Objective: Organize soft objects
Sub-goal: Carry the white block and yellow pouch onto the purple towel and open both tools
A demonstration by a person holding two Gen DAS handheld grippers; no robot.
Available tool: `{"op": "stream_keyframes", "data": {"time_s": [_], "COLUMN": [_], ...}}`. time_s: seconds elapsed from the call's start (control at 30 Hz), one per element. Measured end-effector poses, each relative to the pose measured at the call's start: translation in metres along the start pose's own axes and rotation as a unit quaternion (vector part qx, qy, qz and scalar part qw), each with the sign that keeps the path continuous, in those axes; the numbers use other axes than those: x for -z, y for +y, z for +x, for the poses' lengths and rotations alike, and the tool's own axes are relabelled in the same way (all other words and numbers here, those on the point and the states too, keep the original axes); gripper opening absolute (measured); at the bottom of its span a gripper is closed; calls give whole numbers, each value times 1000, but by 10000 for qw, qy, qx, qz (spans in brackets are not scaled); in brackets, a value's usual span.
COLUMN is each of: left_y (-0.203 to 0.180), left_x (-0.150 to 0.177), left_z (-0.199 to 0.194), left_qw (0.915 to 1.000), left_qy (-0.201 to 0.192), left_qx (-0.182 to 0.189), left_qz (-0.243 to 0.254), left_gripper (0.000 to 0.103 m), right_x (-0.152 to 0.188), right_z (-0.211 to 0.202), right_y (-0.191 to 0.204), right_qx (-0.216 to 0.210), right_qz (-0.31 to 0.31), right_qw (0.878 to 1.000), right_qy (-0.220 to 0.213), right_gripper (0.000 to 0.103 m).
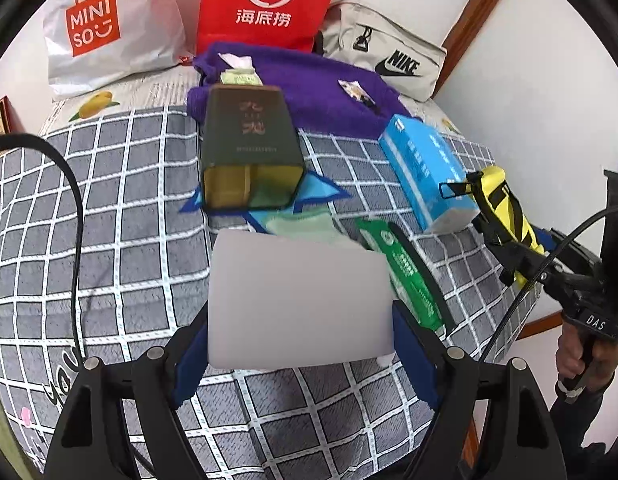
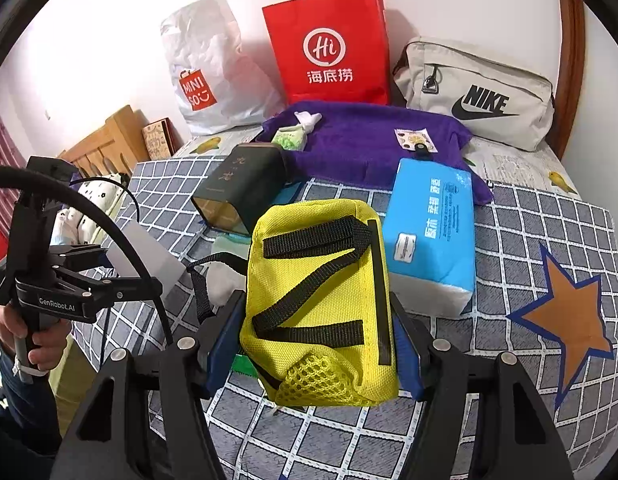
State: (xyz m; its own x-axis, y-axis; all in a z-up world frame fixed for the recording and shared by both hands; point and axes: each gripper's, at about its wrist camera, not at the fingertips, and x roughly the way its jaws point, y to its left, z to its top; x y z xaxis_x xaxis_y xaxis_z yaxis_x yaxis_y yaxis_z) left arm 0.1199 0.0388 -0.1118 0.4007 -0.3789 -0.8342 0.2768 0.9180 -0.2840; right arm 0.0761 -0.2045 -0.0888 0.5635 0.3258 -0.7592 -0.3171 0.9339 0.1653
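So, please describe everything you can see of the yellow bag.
The yellow bag is a small soft pouch of woven, nylon-like fabric. Black webbing straps cross its face in a Z shape, a black strip runs down its right edge, and a yellow mesh pocket sits at its lower corner. A black strap loop hangs off its left side. It is upright, slightly tilted, above the checked bedspread, clamped between the blue pads of the right tool, with the blue tissue pack just behind it.
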Motion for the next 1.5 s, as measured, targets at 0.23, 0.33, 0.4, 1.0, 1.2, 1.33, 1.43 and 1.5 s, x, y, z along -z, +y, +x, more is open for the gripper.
{"op": "stream_keyframes", "data": {"time_s": [0.23, 0.33, 0.4, 1.0, 1.2, 1.33, 1.43, 1.5], "left_y": [2, 3, 5, 35, 46, 51, 54, 56], "left_x": [-15, -23, -29, -106, -140, -161, -178, -188], "left_z": [-13, -16, -17, -4, 13, 23, 32, 39], "left_qw": [9999, 9998, 9997, 9983, 9982, 9981, 9980, 9981], "left_qy": [-160, -204, -226, -461, -413, -390, -345, -304], "left_qx": [59, 49, 34, -174, -185, -182, -232, -204], "left_qz": [-19, -22, -43, -307, -395, -444, -481, -491], "left_gripper": [81, 81, 81, 81, 81, 81, 81, 81], "right_x": [-16, -23, -29, -102, -135, -151, -163, -170], "right_z": [-5, -3, -1, 48, 76, 91, 105, 116], "right_y": [-2, -3, -5, -46, -66, -70, -72, -75], "right_qx": [-10, -59, -80, 7, 41, -47, -2, 28], "right_qz": [-8, 26, 29, 230, 408, 311, 209, 162], "right_qw": [10000, 9999, 9999, 9995, 9988, 9991, 9996, 9998], "right_qy": [-85, -114, -128, -228, -272, -278, -211, -121], "right_gripper": [66, 66, 66, 66, 66, 66, 66, 66]}}
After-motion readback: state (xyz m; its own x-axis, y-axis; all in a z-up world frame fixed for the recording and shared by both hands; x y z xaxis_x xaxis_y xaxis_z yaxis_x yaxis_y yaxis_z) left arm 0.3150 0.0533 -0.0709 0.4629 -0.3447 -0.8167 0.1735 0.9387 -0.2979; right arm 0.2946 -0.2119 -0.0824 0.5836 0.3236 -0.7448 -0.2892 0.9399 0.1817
